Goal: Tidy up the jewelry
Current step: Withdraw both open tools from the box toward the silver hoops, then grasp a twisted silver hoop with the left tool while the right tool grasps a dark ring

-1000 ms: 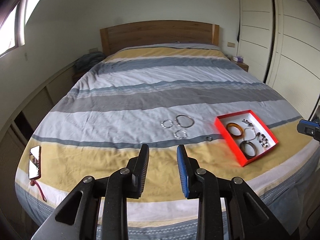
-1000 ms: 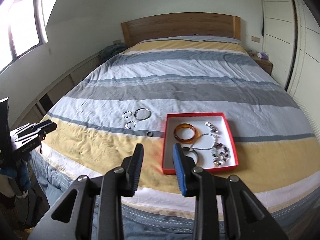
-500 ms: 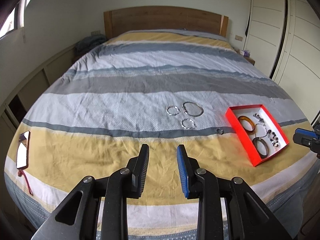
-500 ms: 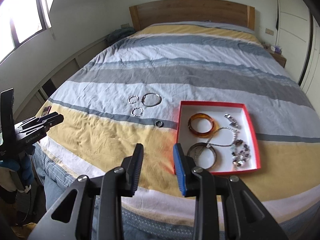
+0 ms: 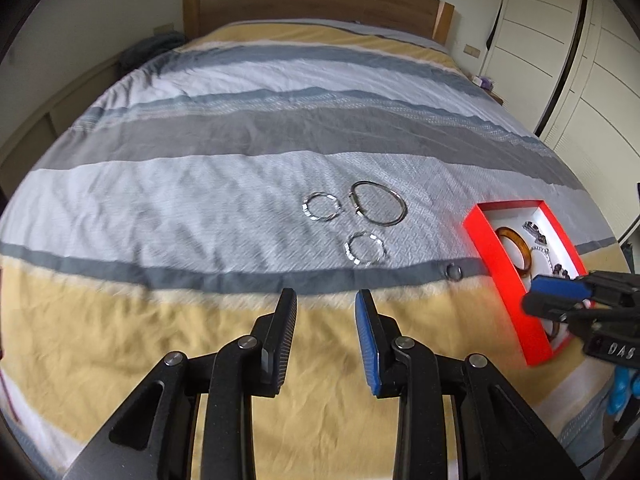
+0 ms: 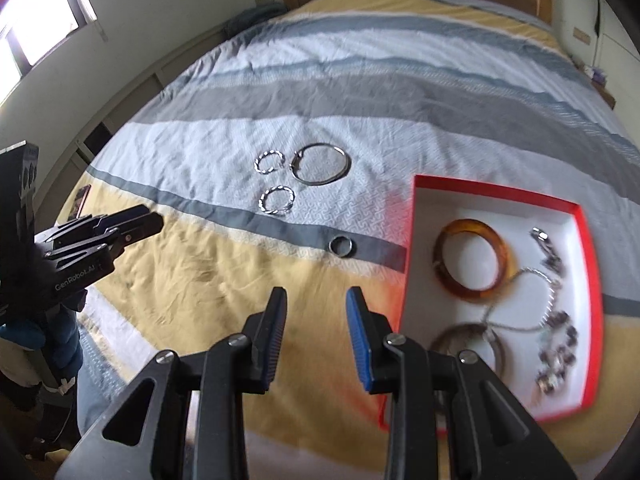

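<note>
Both your claws have dropped closer to the bed: left claw (image 5: 326, 300) and right claw (image 6: 316, 298) gape apart, empty. The small ring (image 6: 340, 246) lies just left of the red box (image 6: 414, 240) (three hoops farther), so picking begins.

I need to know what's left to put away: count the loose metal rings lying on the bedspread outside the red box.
4. Two twisted hoops and a large plain hoop on the white stripe; one small ring on the grey stripe by the red box.
</note>
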`<control>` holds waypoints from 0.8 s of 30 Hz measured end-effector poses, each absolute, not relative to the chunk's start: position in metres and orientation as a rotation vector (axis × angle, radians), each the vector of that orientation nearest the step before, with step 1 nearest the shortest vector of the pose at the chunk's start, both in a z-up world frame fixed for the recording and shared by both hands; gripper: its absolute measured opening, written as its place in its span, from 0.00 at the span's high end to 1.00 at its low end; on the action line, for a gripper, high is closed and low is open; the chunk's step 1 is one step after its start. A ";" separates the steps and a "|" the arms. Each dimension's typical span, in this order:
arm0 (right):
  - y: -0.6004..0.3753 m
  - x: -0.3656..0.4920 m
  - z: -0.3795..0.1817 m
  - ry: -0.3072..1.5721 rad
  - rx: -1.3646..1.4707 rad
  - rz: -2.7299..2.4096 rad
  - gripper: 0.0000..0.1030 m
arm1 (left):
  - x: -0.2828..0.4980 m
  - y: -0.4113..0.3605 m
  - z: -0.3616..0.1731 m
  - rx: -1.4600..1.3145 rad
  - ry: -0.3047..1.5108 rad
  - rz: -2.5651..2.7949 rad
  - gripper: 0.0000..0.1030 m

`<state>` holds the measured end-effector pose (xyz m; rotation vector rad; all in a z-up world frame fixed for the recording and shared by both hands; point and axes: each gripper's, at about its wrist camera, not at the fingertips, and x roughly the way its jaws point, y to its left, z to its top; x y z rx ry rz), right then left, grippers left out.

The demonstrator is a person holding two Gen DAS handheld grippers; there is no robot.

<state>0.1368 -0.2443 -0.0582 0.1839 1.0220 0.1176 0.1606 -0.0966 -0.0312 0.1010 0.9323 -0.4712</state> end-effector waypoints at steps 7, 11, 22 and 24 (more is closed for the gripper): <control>-0.249 0.175 -0.080 1.074 0.171 0.133 0.71 | 0.204 -0.127 -0.059 0.081 0.981 -0.532 0.70; -0.252 0.190 -0.090 1.099 0.159 0.136 0.71 | 0.218 -0.142 -0.074 0.091 1.010 -0.554 0.70; -0.249 0.213 -0.112 1.151 0.112 0.160 0.70 | 0.240 -0.160 -0.105 0.128 1.074 -0.564 0.71; -0.246 0.215 -0.114 1.158 0.092 0.162 0.70 | 0.241 -0.162 -0.108 0.131 1.079 -0.561 0.74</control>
